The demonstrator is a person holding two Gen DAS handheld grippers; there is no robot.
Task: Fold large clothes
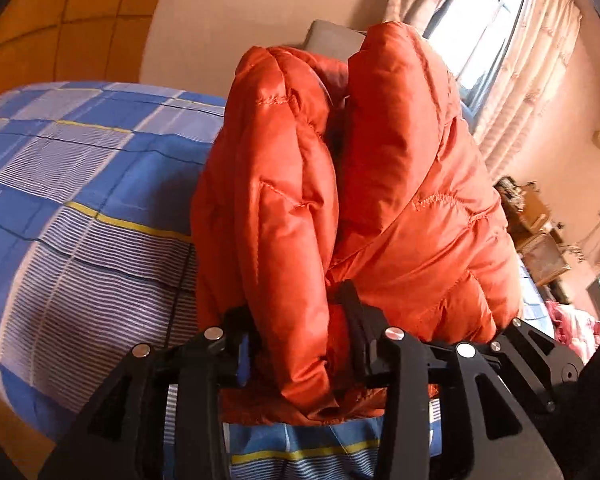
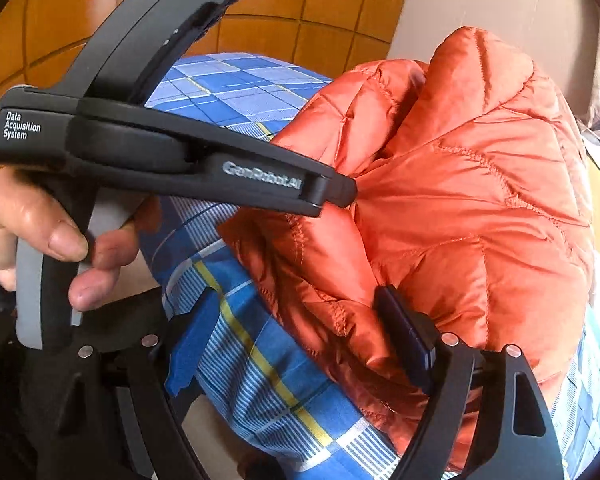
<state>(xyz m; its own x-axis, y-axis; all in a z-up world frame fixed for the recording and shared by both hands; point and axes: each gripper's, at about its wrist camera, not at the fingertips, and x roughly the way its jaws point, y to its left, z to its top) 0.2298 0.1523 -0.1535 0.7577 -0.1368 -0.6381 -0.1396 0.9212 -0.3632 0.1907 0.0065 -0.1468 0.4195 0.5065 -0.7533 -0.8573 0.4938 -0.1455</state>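
Note:
An orange quilted jacket (image 1: pixel 400 200) lies folded in a puffy heap on the bed. In the left wrist view a thick fold of it fills the gap between the fingers of my left gripper (image 1: pixel 298 336), and both pads touch the fabric. The right wrist view shows that same left gripper (image 2: pixel 340 192) from the side, its tip buried in the jacket (image 2: pixel 480 200) and a person's hand (image 2: pixel 40 232) on its handle. My right gripper (image 2: pixel 298 340) stands wide open. Its right finger (image 2: pixel 404 336) rests against the jacket's near edge, and its left finger (image 2: pixel 192 340) hangs over the sheet.
A blue checked bedsheet (image 1: pixel 80 200) covers the bed under the jacket. A window with pale curtains (image 1: pixel 480 40) is behind, a grey pillow (image 1: pixel 332 36) beyond the jacket, wooden furniture (image 1: pixel 540 240) and pink cloth (image 1: pixel 572 328) at the right. Orange floor tiles (image 2: pixel 300 20) lie past the bed.

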